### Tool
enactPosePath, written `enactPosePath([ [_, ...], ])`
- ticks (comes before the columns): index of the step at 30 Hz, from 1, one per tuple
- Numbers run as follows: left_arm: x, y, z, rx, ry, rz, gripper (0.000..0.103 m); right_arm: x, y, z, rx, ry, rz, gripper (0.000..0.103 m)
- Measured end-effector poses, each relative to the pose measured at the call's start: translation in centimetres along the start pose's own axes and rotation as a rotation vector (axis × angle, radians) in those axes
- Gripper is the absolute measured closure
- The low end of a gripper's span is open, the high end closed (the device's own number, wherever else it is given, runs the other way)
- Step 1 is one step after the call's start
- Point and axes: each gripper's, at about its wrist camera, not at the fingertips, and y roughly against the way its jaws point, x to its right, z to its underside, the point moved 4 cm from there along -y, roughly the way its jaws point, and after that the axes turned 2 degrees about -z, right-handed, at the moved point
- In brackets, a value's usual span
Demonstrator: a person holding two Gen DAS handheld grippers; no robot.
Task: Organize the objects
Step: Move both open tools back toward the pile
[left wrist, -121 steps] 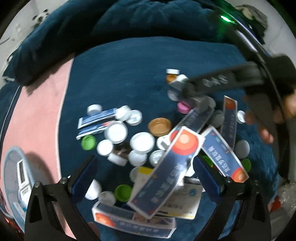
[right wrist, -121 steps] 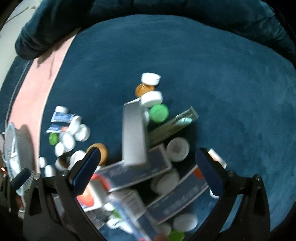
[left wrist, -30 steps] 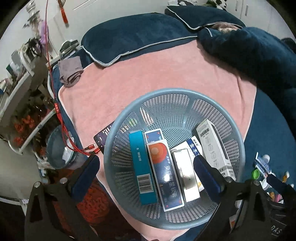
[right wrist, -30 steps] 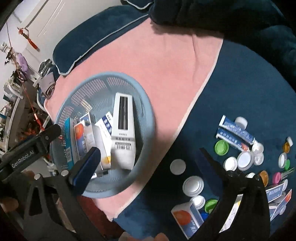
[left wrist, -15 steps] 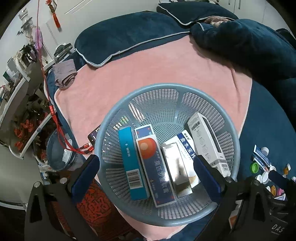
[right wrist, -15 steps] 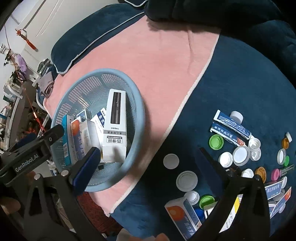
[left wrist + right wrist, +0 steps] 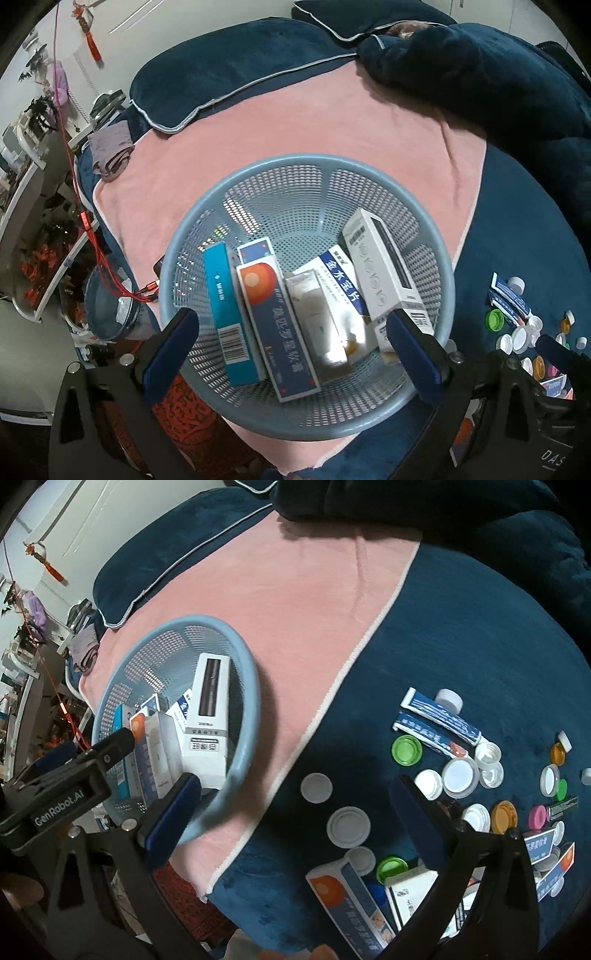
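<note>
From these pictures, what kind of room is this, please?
Probably a bedroom: the basket rests on a pink blanket over a bed, with a dark blue pillow behind and cluttered shelves alongside.

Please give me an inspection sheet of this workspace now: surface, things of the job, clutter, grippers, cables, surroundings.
Surface: pink towel over a dark blue blanket.
Job's things: blue basket on the towel holds several boxes, among them a white box and a teal box. More boxes, two tubes and many bottle caps lie on the blanket.
Clutter: grey cloth at the towel's far edge.
Grippers: left gripper open above the basket, empty; right gripper open, empty.
Cables: red cable beside the bed.
Surroundings: pillows, shelves.
</note>
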Motion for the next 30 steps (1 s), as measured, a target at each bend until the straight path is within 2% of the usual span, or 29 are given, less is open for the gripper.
enactPosePath([
  [18, 6.2, 1.2, 0.9, 0.005, -0.09, 0.058, 0.001, 5.3, 2.6, 1.5, 0.013, -0.07, 0.051, 0.0],
  [26, 10.6, 1.8, 1.9, 0.004, -0.162, 0.116, 0.001, 10.0, 4.0, 3.3, 0.003, -0.165, 0.084, 0.0],
  [30, 14.1, 2.4, 3.0, 0.0, -0.242, 0.173, 0.001, 13.5, 5.5, 4.8, 0.01, -0.252, 0.101, 0.0],
])
